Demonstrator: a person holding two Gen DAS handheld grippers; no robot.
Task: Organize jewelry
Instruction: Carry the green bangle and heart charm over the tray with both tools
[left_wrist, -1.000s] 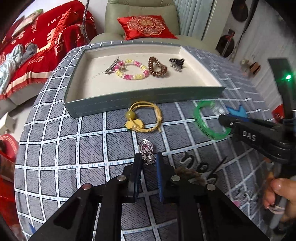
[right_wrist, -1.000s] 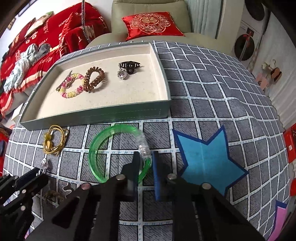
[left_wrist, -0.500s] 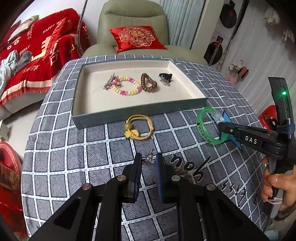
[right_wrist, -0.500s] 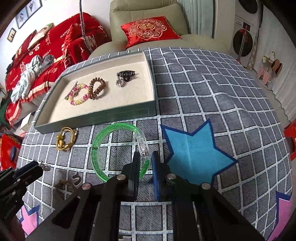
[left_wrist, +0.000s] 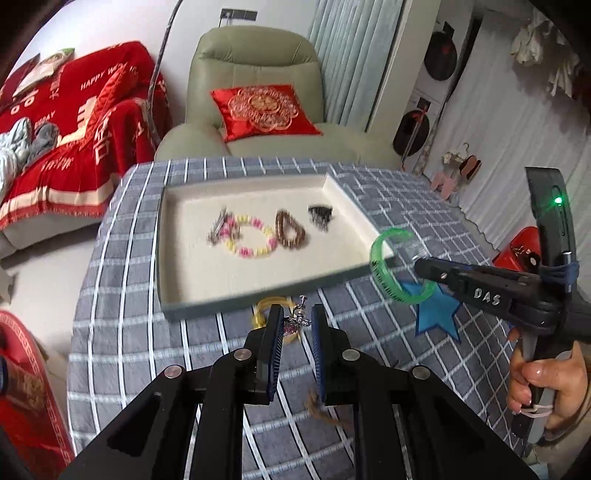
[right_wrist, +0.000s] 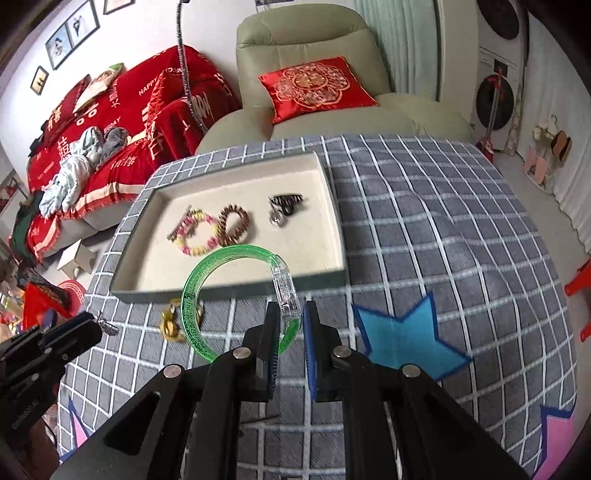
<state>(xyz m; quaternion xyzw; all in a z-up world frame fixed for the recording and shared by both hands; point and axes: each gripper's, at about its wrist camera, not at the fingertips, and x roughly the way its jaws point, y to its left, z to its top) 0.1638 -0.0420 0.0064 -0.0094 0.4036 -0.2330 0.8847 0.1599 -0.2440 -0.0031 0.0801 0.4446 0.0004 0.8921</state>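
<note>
My left gripper (left_wrist: 297, 323) is shut on a small silver pendant with a pink stone (left_wrist: 297, 320) and holds it above the table, near the front wall of the jewelry tray (left_wrist: 221, 301). My right gripper (right_wrist: 290, 325) is shut on a green bangle (right_wrist: 192, 291), lifted over the tray's front right corner; it also shows in the left wrist view (left_wrist: 388, 284). The tray (right_wrist: 325, 277) holds a pink and yellow bead bracelet (right_wrist: 195, 232), a brown coil hair tie (right_wrist: 234, 225), a metal clip (left_wrist: 218, 230) and a black claw clip (right_wrist: 286, 203).
A yellow cord bracelet (right_wrist: 171, 323) lies on the checked tablecloth (right_wrist: 424, 229) in front of the tray. A brown cord piece (left_wrist: 321, 410) lies under my left gripper. A blue star patch (right_wrist: 402, 339) is at the right. An armchair (right_wrist: 314, 66) stands behind the table.
Both grippers have risen and moved forward toward the tray, carrying the pendant and the green bangle up off the table.
</note>
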